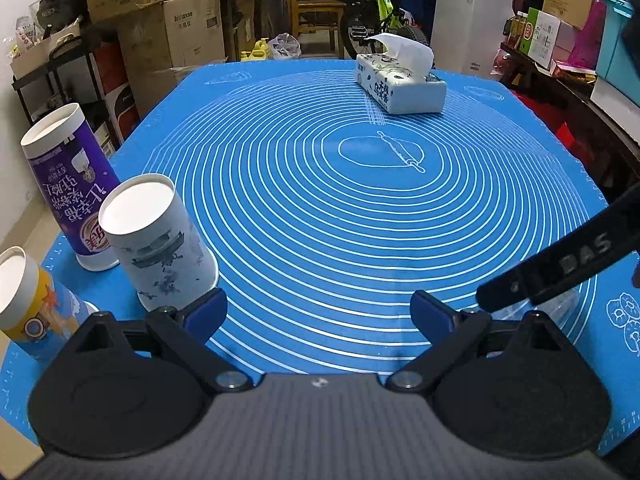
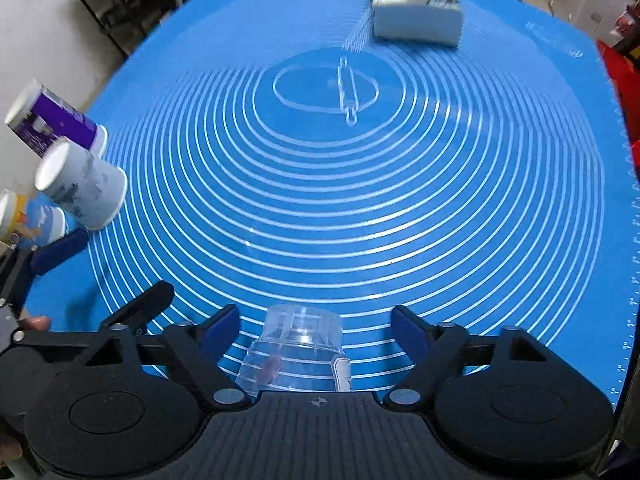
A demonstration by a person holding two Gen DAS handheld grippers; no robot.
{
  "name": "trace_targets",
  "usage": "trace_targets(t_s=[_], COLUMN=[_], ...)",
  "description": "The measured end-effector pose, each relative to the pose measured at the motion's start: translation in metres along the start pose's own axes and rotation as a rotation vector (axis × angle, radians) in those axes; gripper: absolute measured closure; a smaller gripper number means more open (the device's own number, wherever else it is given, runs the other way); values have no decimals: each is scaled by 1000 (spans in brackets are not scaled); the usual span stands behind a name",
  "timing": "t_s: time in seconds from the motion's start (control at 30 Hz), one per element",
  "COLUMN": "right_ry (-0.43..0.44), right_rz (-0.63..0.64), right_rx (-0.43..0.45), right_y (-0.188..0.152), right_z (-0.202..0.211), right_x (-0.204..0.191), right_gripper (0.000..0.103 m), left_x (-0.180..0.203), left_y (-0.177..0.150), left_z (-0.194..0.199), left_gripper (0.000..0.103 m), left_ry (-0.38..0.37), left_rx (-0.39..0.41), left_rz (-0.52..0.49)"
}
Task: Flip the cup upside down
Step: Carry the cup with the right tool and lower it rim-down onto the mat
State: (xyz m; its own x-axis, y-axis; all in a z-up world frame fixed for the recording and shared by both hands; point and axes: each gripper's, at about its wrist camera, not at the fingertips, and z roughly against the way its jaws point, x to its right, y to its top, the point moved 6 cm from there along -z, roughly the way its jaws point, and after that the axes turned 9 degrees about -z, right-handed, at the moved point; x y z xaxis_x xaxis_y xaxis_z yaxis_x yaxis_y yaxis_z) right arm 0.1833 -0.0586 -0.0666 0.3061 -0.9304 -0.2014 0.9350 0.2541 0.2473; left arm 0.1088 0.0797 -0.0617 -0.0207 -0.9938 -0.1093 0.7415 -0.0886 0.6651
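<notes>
A clear plastic cup [image 2: 298,352] stands upside down on the blue mat [image 2: 400,184], between the wide-open fingers of my right gripper [image 2: 316,328], which do not touch it. In the left wrist view my left gripper [image 1: 318,312] is open and empty low over the mat [image 1: 320,200]. The right gripper's black body [image 1: 560,264] reaches in at the right, above part of the clear cup [image 1: 560,306]. Three paper cups stand upside down at the left: purple [image 1: 70,184], grey-white [image 1: 160,244], yellow-blue [image 1: 32,304].
A tissue box [image 1: 400,80] lies at the mat's far side, also in the right wrist view [image 2: 416,4]. Cardboard boxes [image 1: 160,20], shelves, a bicycle and a white cabinet stand beyond the table. The left gripper's blue finger [image 2: 60,250] shows at the left.
</notes>
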Motion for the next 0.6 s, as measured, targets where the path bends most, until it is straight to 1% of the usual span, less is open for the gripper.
trace_targets(t_s=[0.03, 0.1, 0.17, 0.23, 0.27, 0.3, 0.37, 0.4, 0.43, 0.5, 0.6], right_ry=[7, 21, 47, 44, 38, 25, 24, 18, 12, -10, -22], right_rz=[-3, -3, -3, 11, 15, 27, 41, 39, 36, 39, 31], right_rx=[-22, -54, -62, -52, -34, 3, 105, 158, 209, 350, 539], right_y=[0, -1, 0, -2, -2, -1, 2, 5, 7, 8, -5], right_z=[-3, -8, -9, -8, -7, -4, 7, 13, 19, 29, 31], right_x=[0, -1, -5, -6, -7, -7, -6, -4, 0, 5, 13], right_gripper=[25, 38, 48, 48, 49, 49, 50, 54, 54, 54, 54], left_x=[1, 0, 0, 0, 0, 0, -1, -1, -2, -1, 1], left_y=[0, -1, -1, -2, -2, -2, -3, -3, -2, -2, -2], left_z=[0, -1, -2, -3, -3, -3, -4, -4, -4, -3, -3], left_gripper=[6, 6, 6, 6, 6, 6, 6, 6, 6, 6, 6], left_ry=[-2, -4, -8, -8, -8, -7, -5, -4, -3, -1, 1], left_rx=[-2, -2, -5, -8, -10, -12, -13, -13, -13, -8, -1], left_rz=[-1, 6, 11, 10, 10, 10, 15, 18, 21, 28, 34])
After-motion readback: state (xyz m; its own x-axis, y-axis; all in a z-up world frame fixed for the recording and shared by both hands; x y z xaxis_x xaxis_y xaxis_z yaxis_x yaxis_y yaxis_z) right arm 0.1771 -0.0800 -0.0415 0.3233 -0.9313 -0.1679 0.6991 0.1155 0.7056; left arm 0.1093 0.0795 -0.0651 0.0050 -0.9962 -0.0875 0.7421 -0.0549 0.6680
